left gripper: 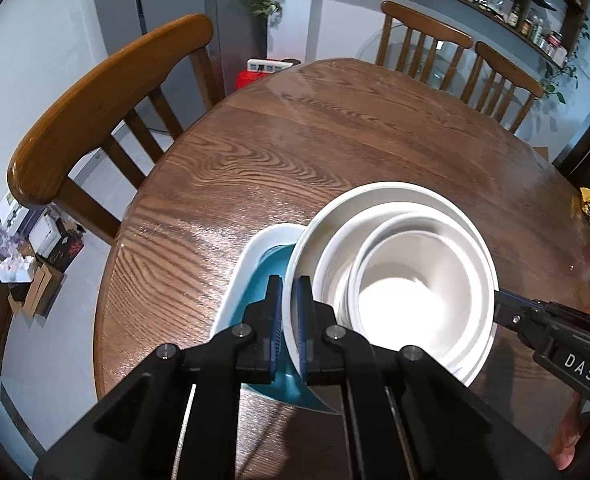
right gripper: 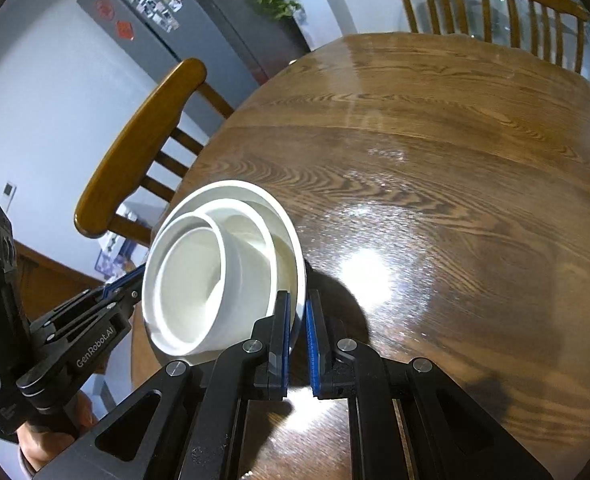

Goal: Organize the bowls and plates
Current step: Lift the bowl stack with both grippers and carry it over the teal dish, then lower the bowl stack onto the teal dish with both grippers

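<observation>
Two grippers carry one nest of white ceramic bowls (left gripper: pixel 399 280): in the left wrist view, the left gripper (left gripper: pixel 289 320) pinches the big outer bowl's near-left rim, with a teal, white-rimmed rectangular dish (left gripper: pixel 263 276) directly under that rim on the round wooden table (left gripper: pixel 295 140). In the right wrist view, the right gripper (right gripper: pixel 297 332) clamps the opposite rim, so the stack hangs between both above the table, tilted.

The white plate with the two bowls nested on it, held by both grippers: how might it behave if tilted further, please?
The white plate is glossy and held only at opposite rim edges, so it may slip. The smaller bowl sits off-centre inside the larger bowl; both could slide. They look ceramic, so probably rigid, fairly heavy and breakable.
</observation>
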`<act>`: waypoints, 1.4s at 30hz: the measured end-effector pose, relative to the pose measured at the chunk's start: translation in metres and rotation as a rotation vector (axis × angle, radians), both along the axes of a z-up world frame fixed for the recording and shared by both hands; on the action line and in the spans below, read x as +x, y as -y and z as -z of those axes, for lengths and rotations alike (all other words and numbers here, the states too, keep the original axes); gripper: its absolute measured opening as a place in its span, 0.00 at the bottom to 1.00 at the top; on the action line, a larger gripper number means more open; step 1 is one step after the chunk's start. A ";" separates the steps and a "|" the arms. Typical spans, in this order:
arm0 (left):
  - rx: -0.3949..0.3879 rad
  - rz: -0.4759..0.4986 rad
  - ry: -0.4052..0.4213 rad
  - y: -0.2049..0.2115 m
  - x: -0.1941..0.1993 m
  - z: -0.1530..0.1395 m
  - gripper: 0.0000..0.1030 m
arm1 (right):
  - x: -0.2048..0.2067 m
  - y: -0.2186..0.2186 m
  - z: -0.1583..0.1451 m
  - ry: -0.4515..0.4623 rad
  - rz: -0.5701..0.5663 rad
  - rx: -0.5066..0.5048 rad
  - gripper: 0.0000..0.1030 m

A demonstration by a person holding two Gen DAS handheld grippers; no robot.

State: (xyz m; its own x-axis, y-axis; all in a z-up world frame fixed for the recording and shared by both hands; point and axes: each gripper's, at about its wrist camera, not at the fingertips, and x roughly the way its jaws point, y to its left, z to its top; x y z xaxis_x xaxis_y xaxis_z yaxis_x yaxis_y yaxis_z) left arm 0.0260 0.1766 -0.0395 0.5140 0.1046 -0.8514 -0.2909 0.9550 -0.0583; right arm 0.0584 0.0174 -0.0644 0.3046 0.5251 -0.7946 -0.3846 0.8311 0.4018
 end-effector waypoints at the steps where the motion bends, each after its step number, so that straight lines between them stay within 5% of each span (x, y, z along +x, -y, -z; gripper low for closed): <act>1: -0.001 -0.005 -0.005 -0.003 0.000 0.002 0.02 | 0.001 -0.003 0.002 -0.004 -0.004 0.000 0.11; 18: -0.009 -0.055 -0.067 -0.037 0.006 0.024 0.02 | 0.015 -0.040 0.027 -0.080 -0.040 -0.015 0.11; 42: -0.007 -0.057 -0.058 -0.040 0.008 0.027 0.03 | 0.015 -0.043 0.026 -0.053 -0.039 -0.030 0.11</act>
